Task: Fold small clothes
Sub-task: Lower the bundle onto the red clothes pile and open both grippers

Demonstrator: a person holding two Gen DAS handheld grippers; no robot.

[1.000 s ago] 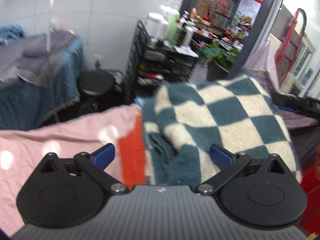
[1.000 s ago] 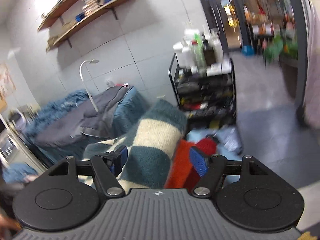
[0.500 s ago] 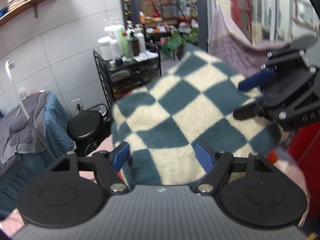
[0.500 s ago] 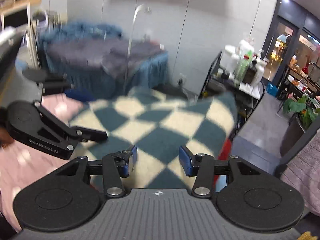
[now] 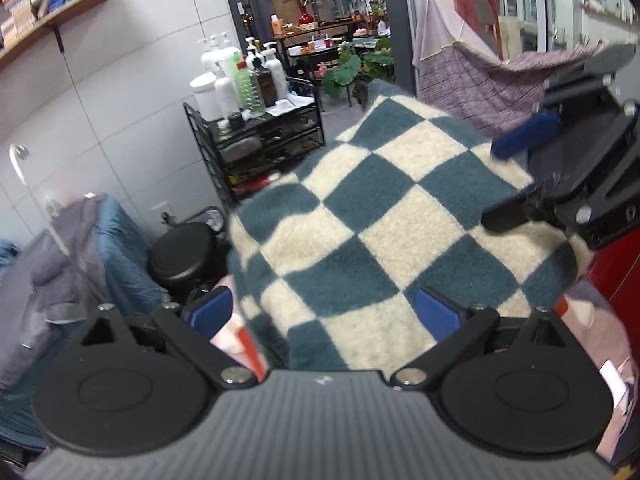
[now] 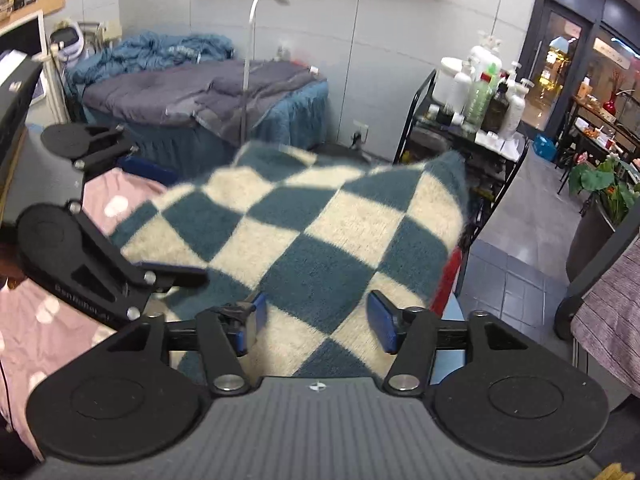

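Grey tiled salon room, bottle cart (image 5: 256,120) behind. Checked teal-and-cream garment (image 5: 384,224) lies bunched on a pink spotted sheet (image 6: 44,312), between both tools. Left tongs (image 5: 324,312) spread wide, the garment's near edge between the blue pads, nothing pinched. Right tongs (image 6: 316,324) also spread, straddling another edge. Risk, as I judge it: thick fleece may slip a shallow bite, or the pads catch the sheet too.

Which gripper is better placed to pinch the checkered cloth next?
Probably right. The right gripper is open with the checkered cloth running between its pads. The left gripper straddles only the cloth's edge.
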